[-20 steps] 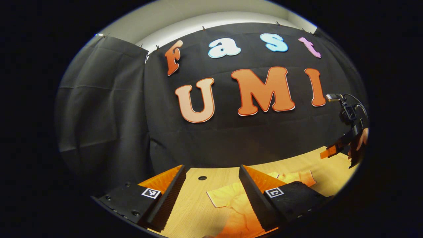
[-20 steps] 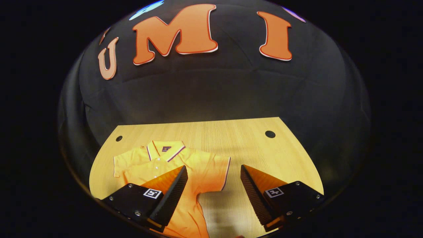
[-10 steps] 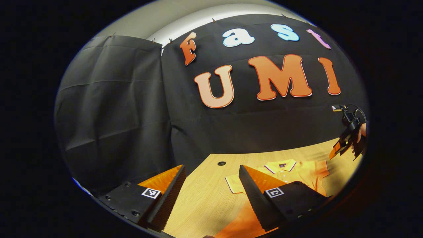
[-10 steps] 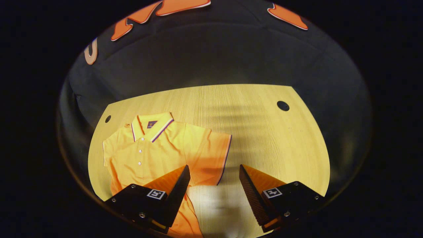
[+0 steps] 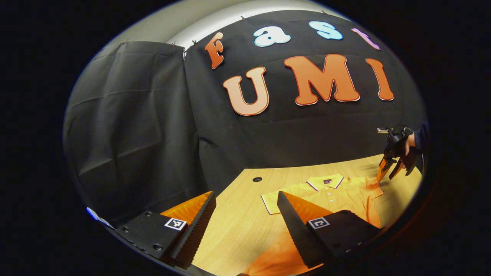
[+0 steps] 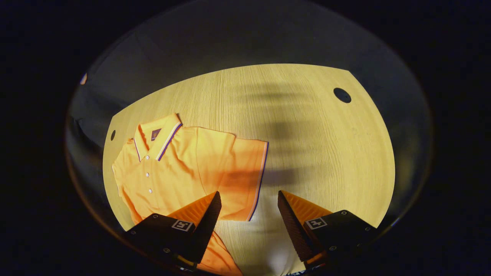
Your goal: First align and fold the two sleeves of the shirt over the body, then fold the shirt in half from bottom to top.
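Orange polo shirt (image 6: 180, 168) lies flat on the tabletop (image 6: 314, 153), left of frame; right tool (image 6: 249, 214) and left tool (image 5: 245, 218) both spread, gripping nothing.

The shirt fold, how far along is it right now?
Nothing looks folded yet: the shirt lies flat on the table with its right sleeve spread out to the side. In hand: the right gripper hangs open over that sleeve's hem, and the left gripper is open near the left sleeve. Left to do: both sleeve folds, then the bottom-to-top fold.
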`<action>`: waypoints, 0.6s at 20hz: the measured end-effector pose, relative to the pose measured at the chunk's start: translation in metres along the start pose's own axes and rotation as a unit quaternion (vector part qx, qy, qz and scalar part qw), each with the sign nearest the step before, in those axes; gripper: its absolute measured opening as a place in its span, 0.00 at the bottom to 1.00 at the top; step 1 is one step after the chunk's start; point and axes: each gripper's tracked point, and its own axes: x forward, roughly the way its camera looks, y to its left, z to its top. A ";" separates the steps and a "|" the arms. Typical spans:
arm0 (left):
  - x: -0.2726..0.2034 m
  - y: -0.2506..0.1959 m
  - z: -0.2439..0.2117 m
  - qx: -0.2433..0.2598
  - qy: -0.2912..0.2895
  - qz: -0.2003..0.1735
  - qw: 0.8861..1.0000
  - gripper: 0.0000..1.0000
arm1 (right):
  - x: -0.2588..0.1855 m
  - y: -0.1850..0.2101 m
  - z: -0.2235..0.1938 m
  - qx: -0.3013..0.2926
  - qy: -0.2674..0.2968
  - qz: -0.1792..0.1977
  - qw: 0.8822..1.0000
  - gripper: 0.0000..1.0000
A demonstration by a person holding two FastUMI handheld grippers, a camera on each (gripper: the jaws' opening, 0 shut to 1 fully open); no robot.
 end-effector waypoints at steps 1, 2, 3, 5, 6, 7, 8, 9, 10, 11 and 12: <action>0.000 -0.002 0.000 0.001 0.001 0.000 1.000 0.99 | 0.005 -0.001 0.000 0.003 0.005 -0.001 1.000 0.90; -0.001 -0.004 0.000 0.002 0.002 -0.001 1.000 0.99 | 0.013 -0.003 0.000 0.005 0.010 -0.004 1.000 0.84; -0.001 -0.006 -0.002 0.004 0.005 -0.003 1.000 0.99 | 0.019 -0.007 -0.001 0.008 0.015 -0.011 1.000 0.80; -0.003 -0.008 -0.005 0.010 0.011 -0.004 1.000 0.99 | 0.029 -0.009 0.000 0.019 0.022 -0.016 0.999 0.62; -0.005 -0.009 -0.006 0.013 0.013 -0.005 1.000 0.99 | 0.033 -0.009 0.000 0.021 0.025 -0.015 0.999 0.63; -0.007 -0.007 -0.009 0.016 0.016 -0.003 1.000 0.99 | 0.036 -0.008 -0.001 0.017 0.029 -0.015 0.999 0.61; -0.006 -0.004 -0.010 0.018 0.019 0.000 1.000 0.99 | 0.040 -0.008 -0.002 0.010 0.033 -0.018 0.999 0.61; -0.005 -0.002 -0.011 0.019 0.022 0.002 1.000 0.99 | 0.044 -0.008 -0.004 0.005 0.042 -0.026 0.999 0.61; -0.004 0.000 -0.011 0.018 0.025 0.004 1.000 0.99 | 0.046 -0.012 0.006 0.006 0.036 -0.042 0.998 0.61; -0.002 0.001 -0.012 0.016 0.028 0.004 0.999 0.99 | 0.048 -0.009 0.006 0.010 0.034 -0.050 0.998 0.59; 0.000 0.001 -0.013 0.015 0.030 0.003 0.999 0.99 | 0.048 -0.008 0.006 0.004 0.038 -0.056 0.998 0.41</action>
